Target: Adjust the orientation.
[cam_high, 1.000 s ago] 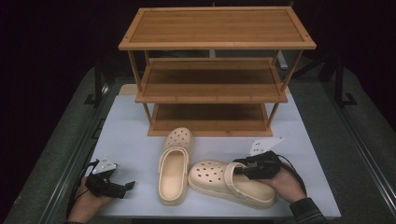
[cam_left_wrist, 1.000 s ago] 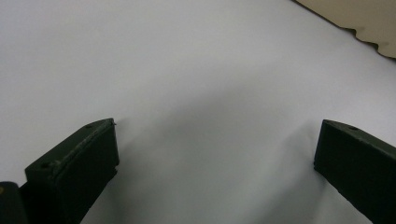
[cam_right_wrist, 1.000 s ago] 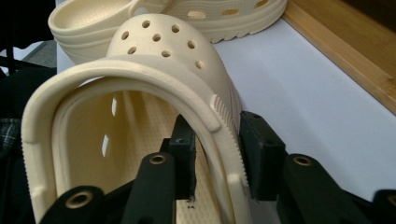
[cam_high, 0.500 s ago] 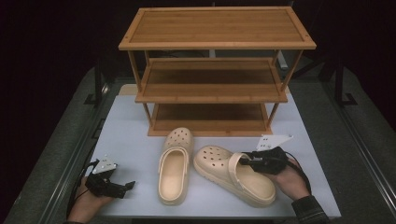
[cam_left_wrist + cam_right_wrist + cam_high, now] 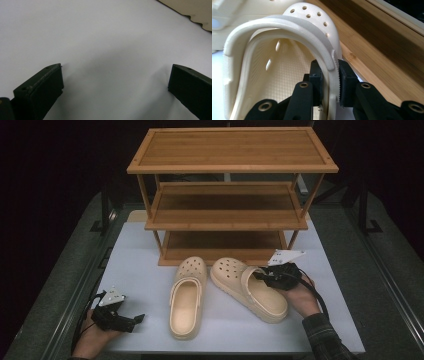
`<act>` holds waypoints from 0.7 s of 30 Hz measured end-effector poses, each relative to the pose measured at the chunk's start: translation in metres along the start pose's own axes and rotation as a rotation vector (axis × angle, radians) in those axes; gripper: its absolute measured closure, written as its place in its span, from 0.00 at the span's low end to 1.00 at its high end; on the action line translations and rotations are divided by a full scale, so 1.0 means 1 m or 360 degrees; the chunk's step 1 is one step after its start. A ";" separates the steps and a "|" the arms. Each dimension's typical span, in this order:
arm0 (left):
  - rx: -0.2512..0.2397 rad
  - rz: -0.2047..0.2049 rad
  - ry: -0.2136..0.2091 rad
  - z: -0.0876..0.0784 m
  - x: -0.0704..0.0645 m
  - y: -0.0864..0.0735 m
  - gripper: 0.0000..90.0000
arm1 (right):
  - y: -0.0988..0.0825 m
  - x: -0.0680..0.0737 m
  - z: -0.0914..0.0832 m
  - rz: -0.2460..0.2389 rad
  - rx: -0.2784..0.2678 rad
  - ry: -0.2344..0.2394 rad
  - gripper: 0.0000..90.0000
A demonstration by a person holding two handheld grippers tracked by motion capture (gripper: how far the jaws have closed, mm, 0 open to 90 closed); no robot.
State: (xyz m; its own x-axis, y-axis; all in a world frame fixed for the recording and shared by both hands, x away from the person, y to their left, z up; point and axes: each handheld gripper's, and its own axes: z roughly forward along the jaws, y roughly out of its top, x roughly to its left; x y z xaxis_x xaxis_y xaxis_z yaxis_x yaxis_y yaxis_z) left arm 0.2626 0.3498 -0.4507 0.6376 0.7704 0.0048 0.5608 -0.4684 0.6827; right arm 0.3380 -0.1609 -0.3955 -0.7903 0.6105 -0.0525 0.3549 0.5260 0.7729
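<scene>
Right claw (image 5: 329, 82) clamped on clog (image 5: 250, 290) wall | left claw (image 5: 115, 85) spread, on table (image 5: 145, 270)

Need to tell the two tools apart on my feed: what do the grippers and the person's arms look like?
Both the left gripper and the right gripper are black, each topped by a grey three-cornered plate and trailing a black cable. The jaws are blocky black pads. A dark plaid sleeve covers the right forearm.

No text, label, brand, number or sign can be read in any of the views, not on the clogs (image 5: 248, 290), the wooden shelf rack (image 5: 230, 195) or the tabletop (image 5: 145, 270)
</scene>
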 end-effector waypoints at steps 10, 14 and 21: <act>0.0000 0.0002 0.0000 0.000 0.000 0.000 0.00 | -0.003 -0.004 -0.002 0.0092 0.0003 0.0074 0.66; -0.0003 0.0001 0.0000 0.000 0.000 0.000 0.00 | -0.013 -0.003 -0.020 0.0134 -0.0072 0.0124 0.63; -0.0001 0.0001 0.0000 0.000 0.000 0.000 0.00 | -0.038 -0.013 -0.046 0.0234 -0.0116 0.0136 0.74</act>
State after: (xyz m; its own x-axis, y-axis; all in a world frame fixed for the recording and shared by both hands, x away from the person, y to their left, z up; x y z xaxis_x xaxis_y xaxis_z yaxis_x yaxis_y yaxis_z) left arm 0.2625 0.3498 -0.4507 0.6380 0.7700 0.0055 0.5599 -0.4687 0.6833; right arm 0.3116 -0.2165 -0.3951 -0.7733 0.6234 0.1158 0.4351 0.3889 0.8121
